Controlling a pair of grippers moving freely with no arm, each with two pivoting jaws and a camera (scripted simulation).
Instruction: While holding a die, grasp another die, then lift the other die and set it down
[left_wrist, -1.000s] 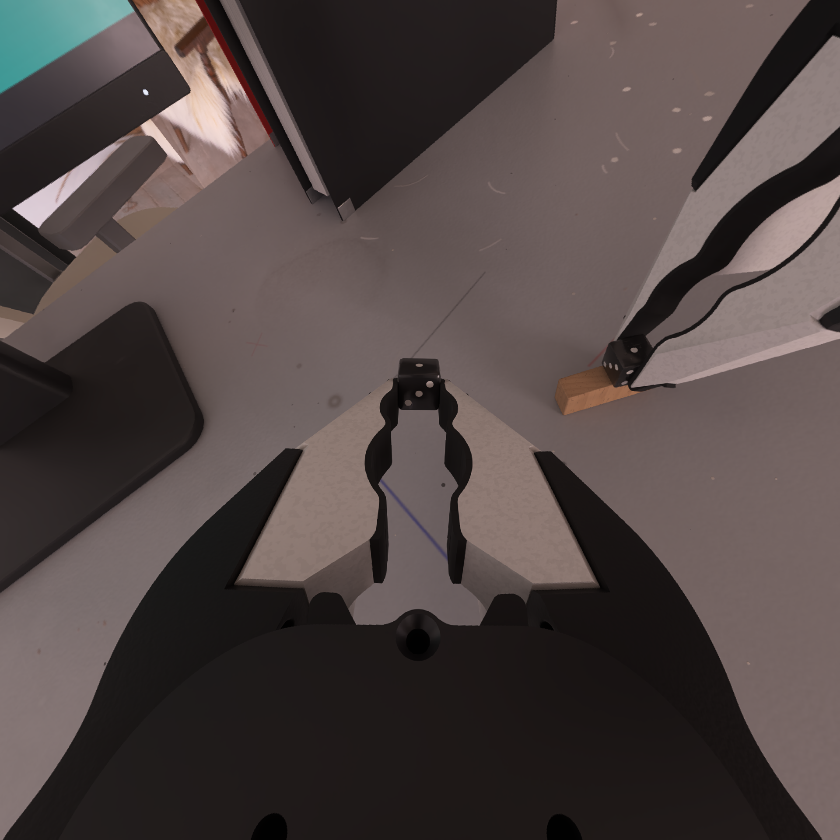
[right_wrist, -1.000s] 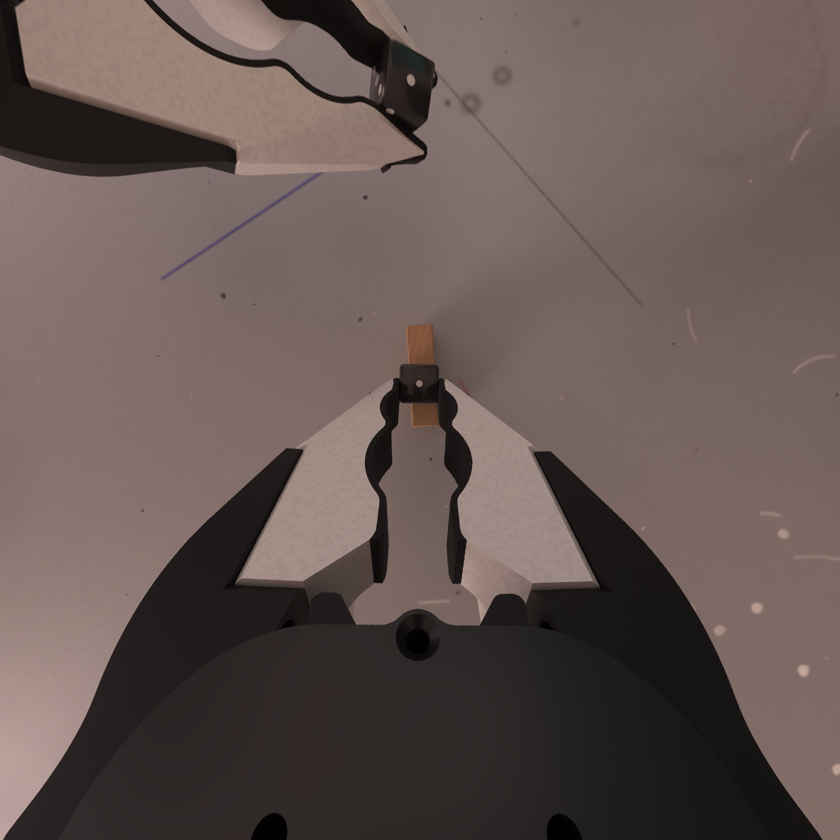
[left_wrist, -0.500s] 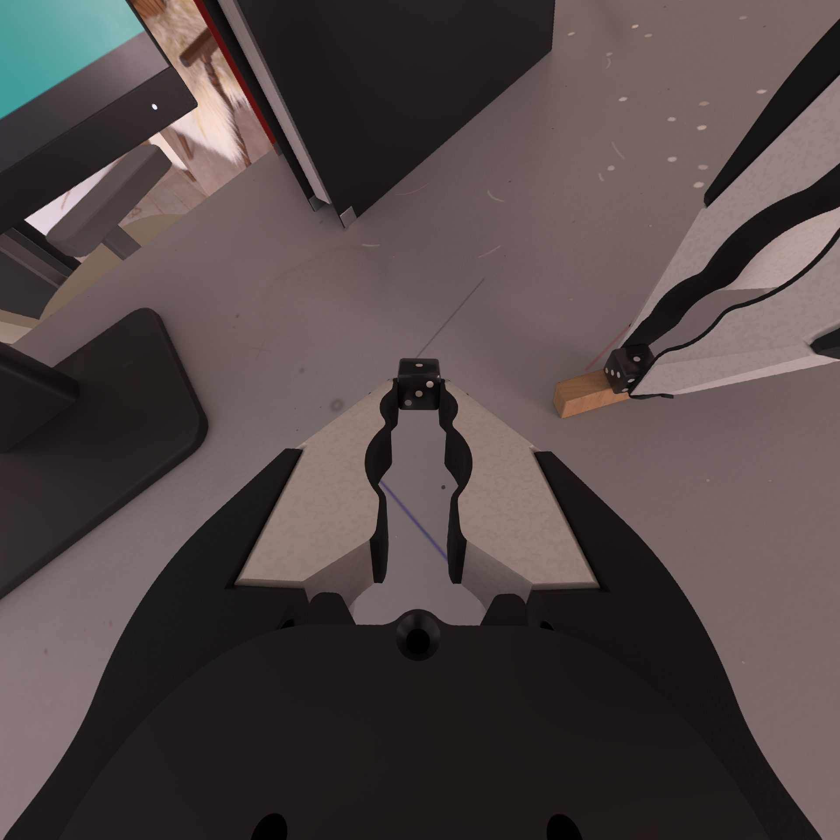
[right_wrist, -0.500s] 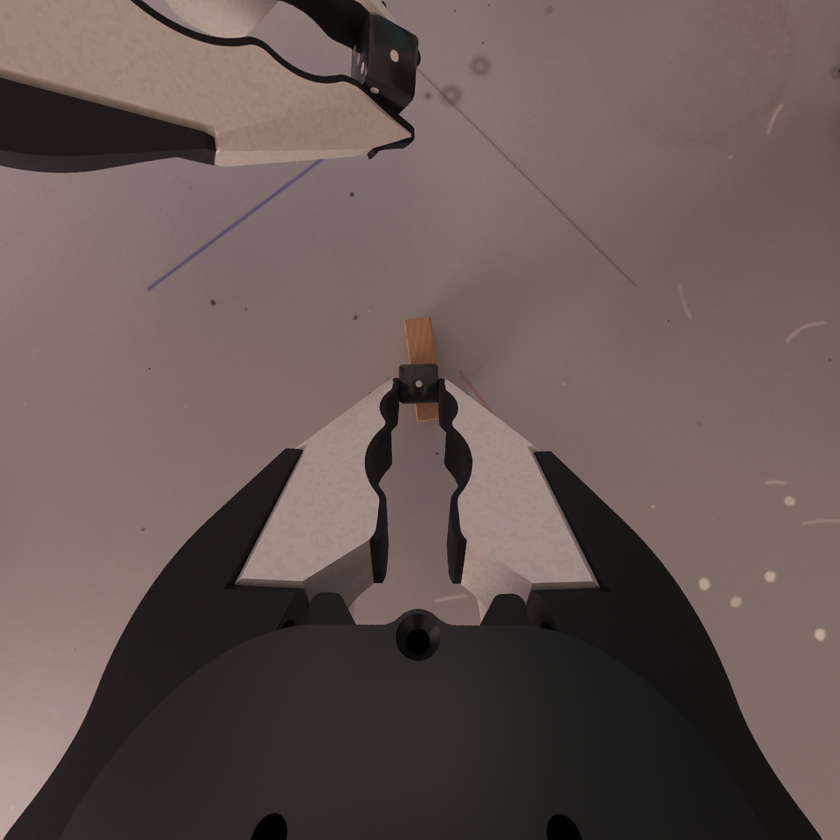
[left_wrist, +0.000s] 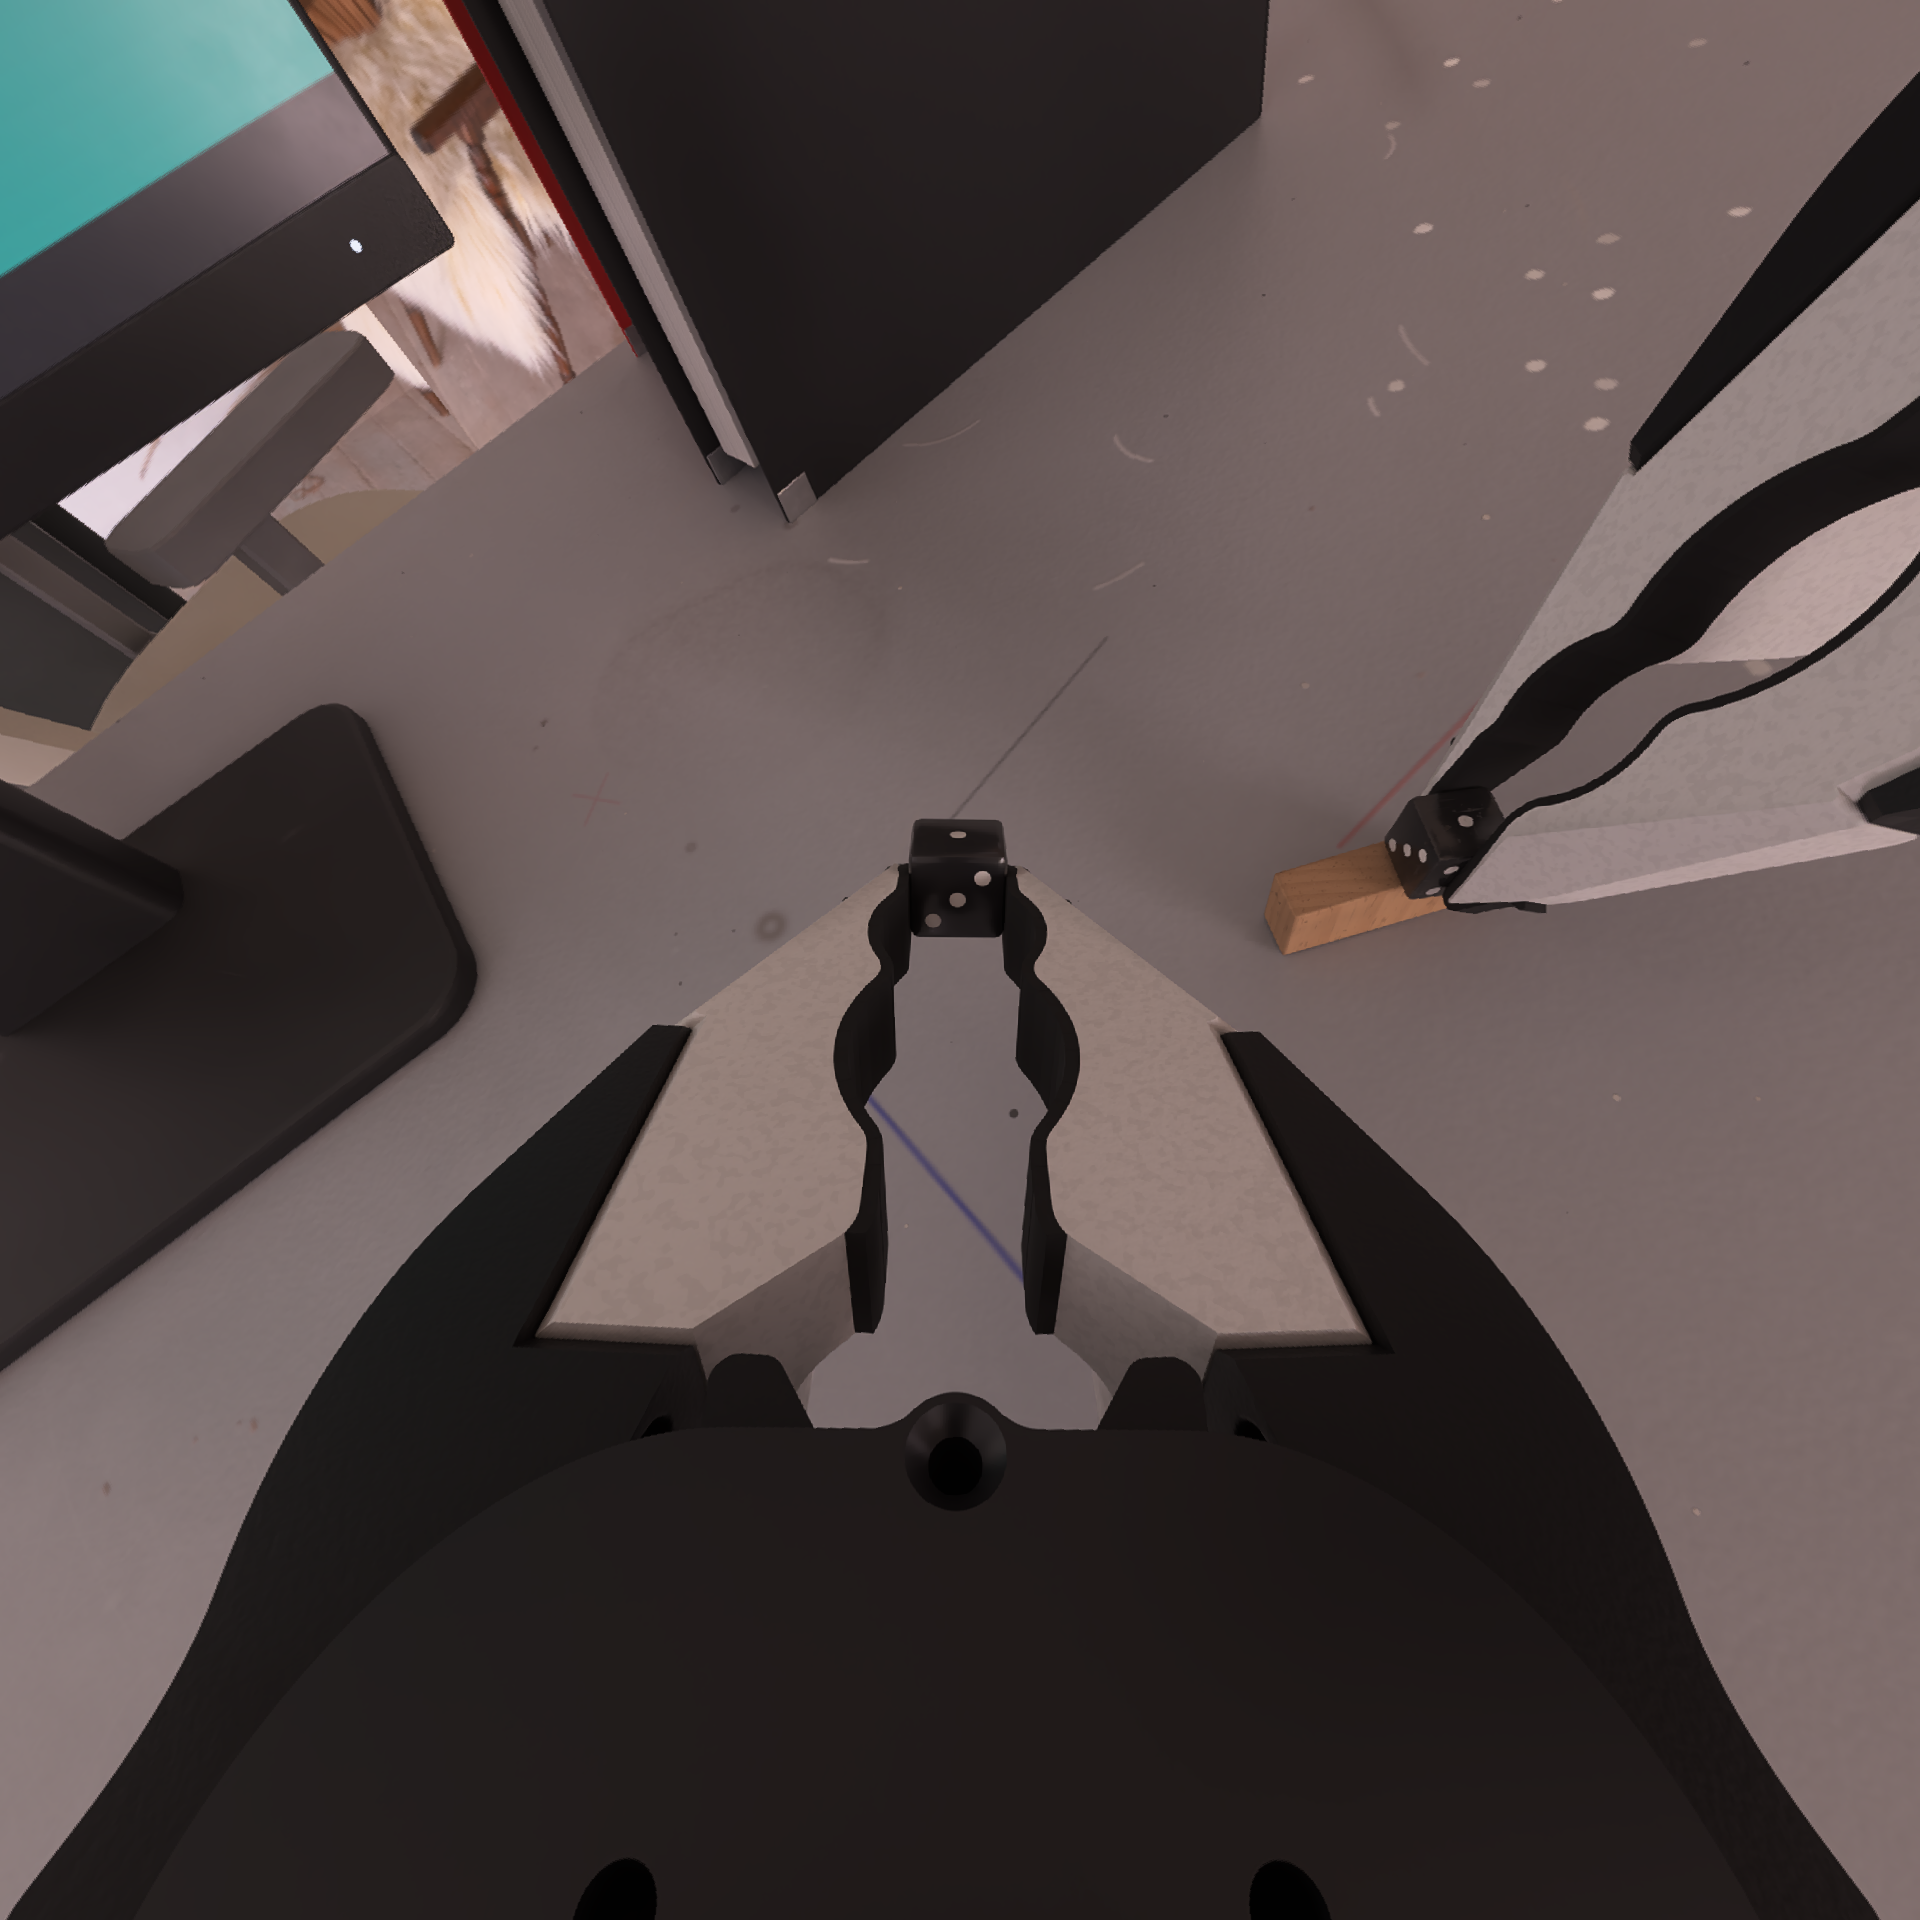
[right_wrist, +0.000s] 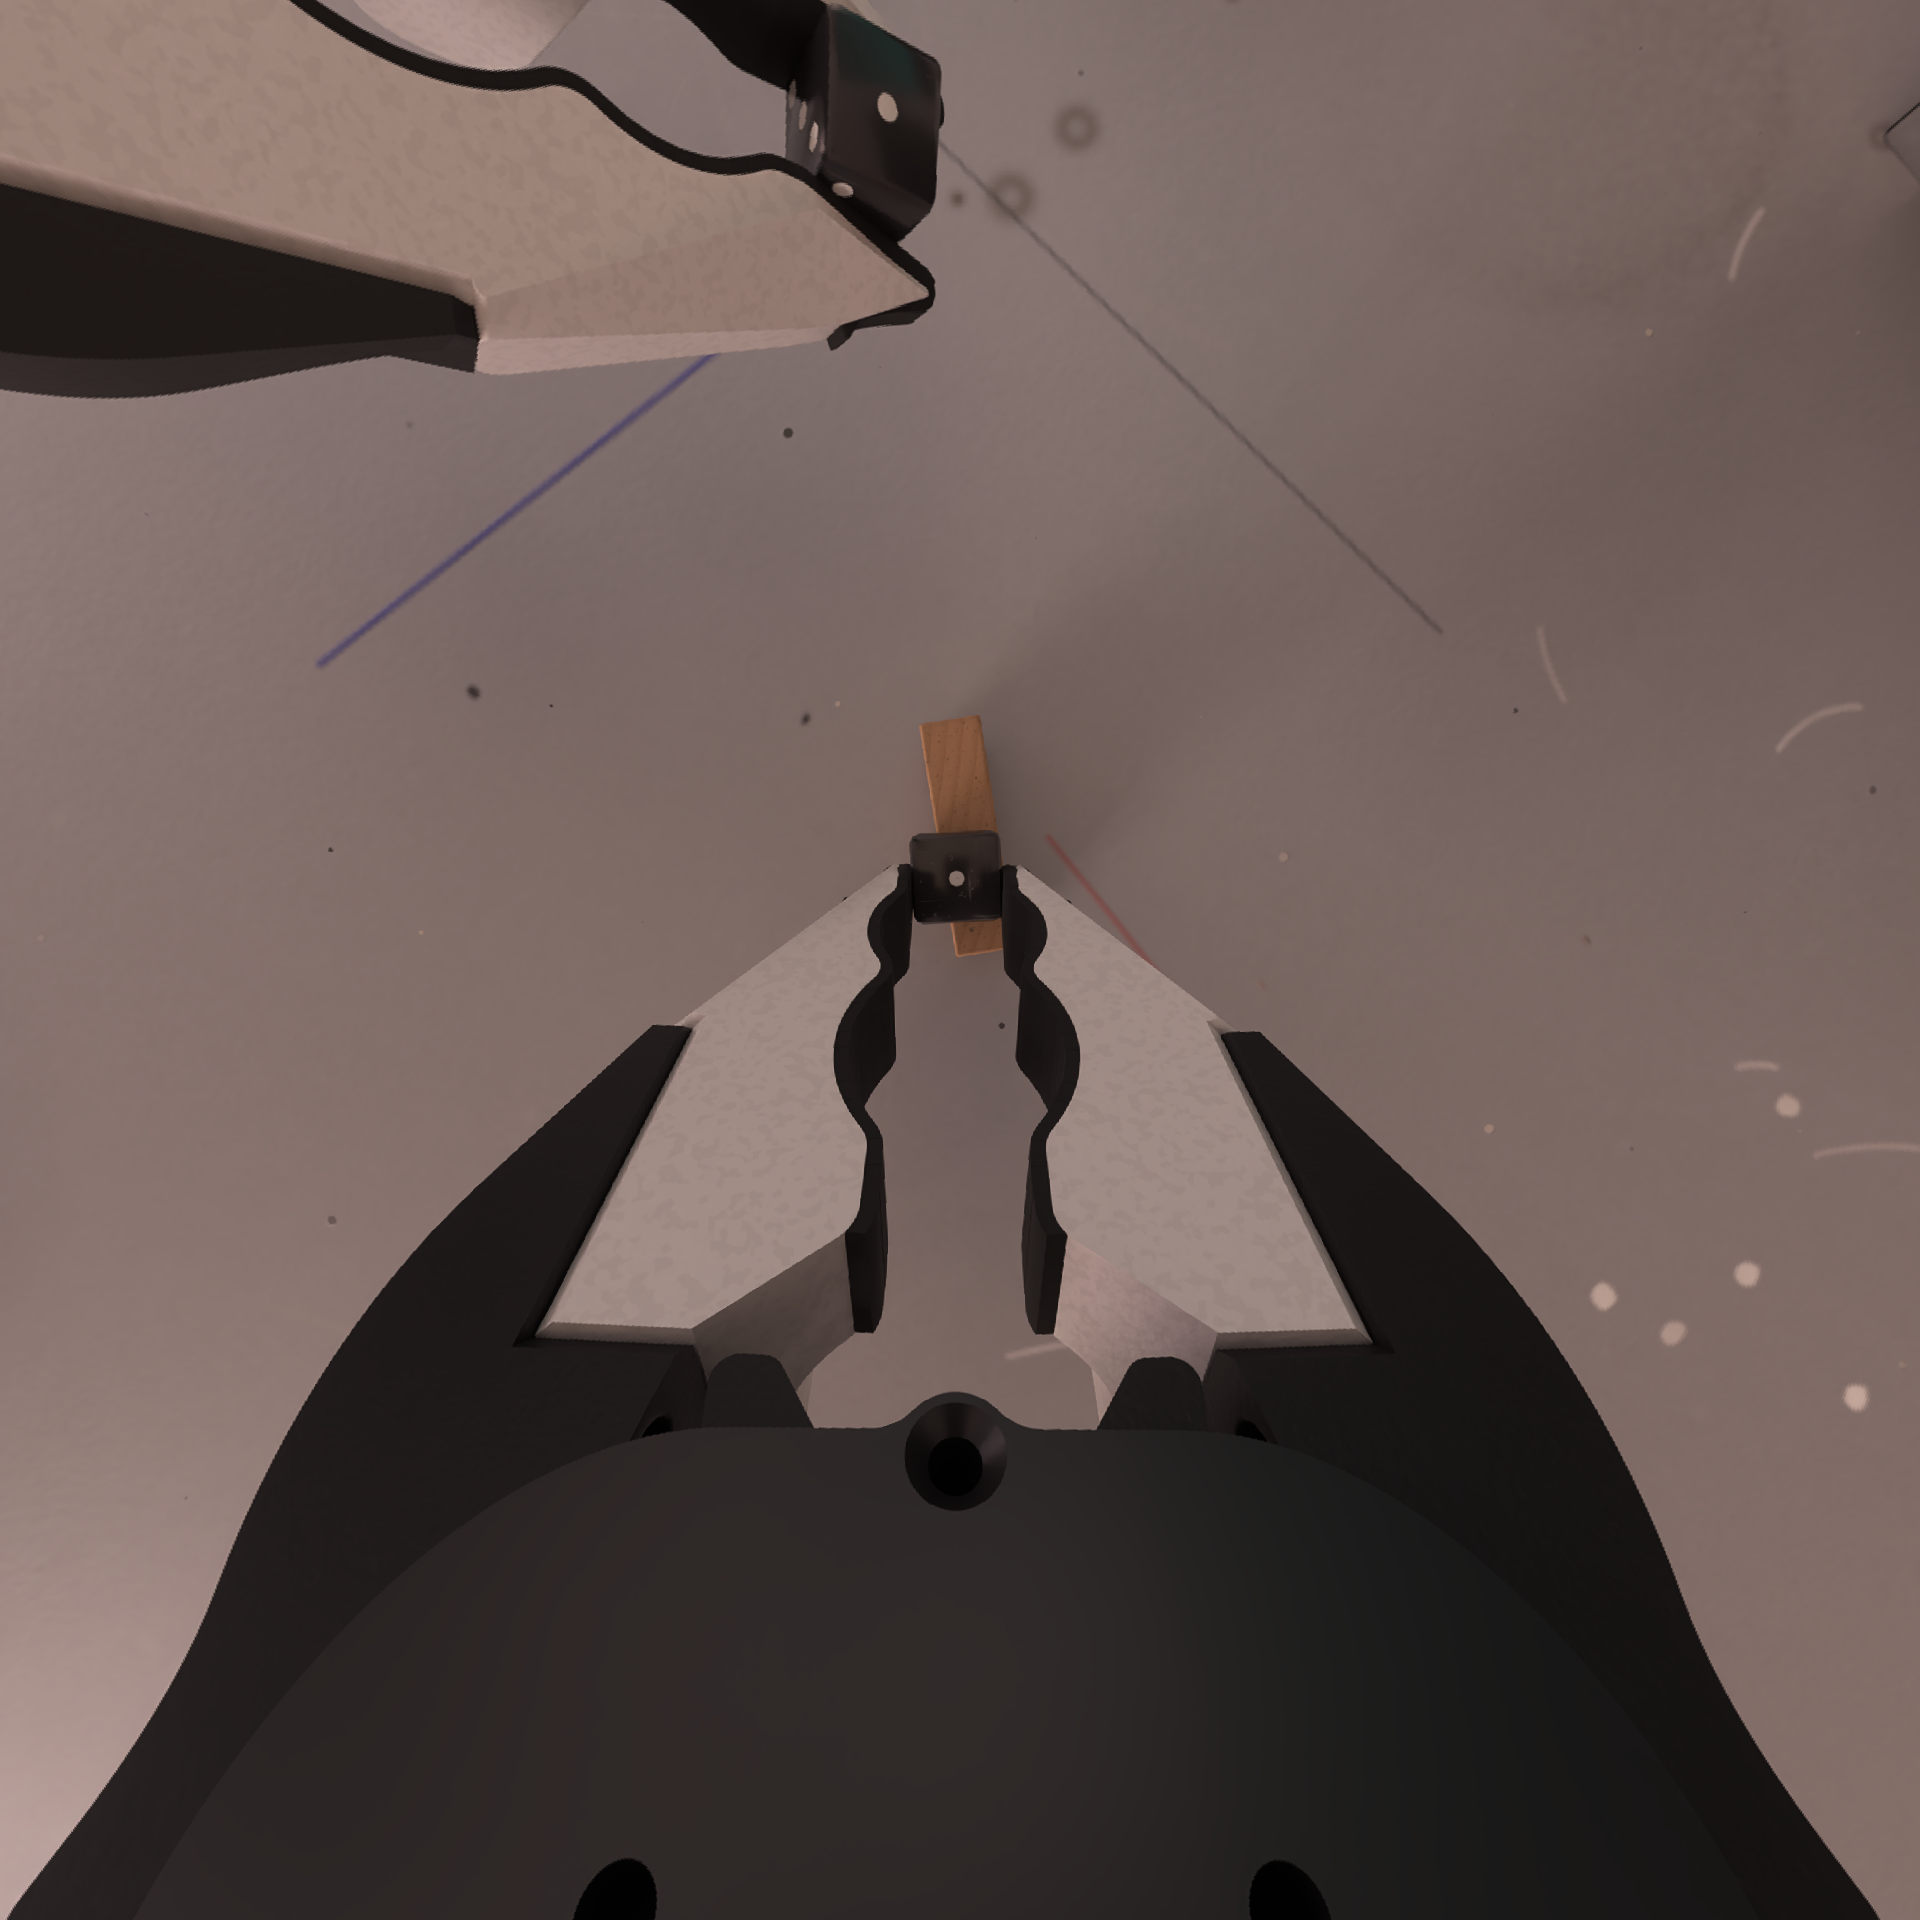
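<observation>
My left gripper (left_wrist: 956, 909) is shut on a black die (left_wrist: 956, 878) with white pips, held at its fingertips over the grey desk. It also shows at the top left of the right wrist view (right_wrist: 873, 166) with its die (right_wrist: 868, 125). My right gripper (right_wrist: 956, 899) is shut on a second black die (right_wrist: 954, 878), right over a small wooden block (right_wrist: 956, 774). In the left wrist view this gripper (left_wrist: 1455, 868) holds its die (left_wrist: 1439, 847) at the block's (left_wrist: 1340, 904) right end. I cannot tell whether die and block touch.
A monitor with a teal screen (left_wrist: 125, 125) stands at the far left on a black base (left_wrist: 208, 987). A black computer tower (left_wrist: 883, 208) stands at the back. The desk edge and a chair armrest (left_wrist: 239, 468) lie behind the monitor.
Both grippers stay shut on their dice. The left gripper has drifted a little, sliding up and left in the right wrist view. The right gripper has shifted slightly over the block.
</observation>
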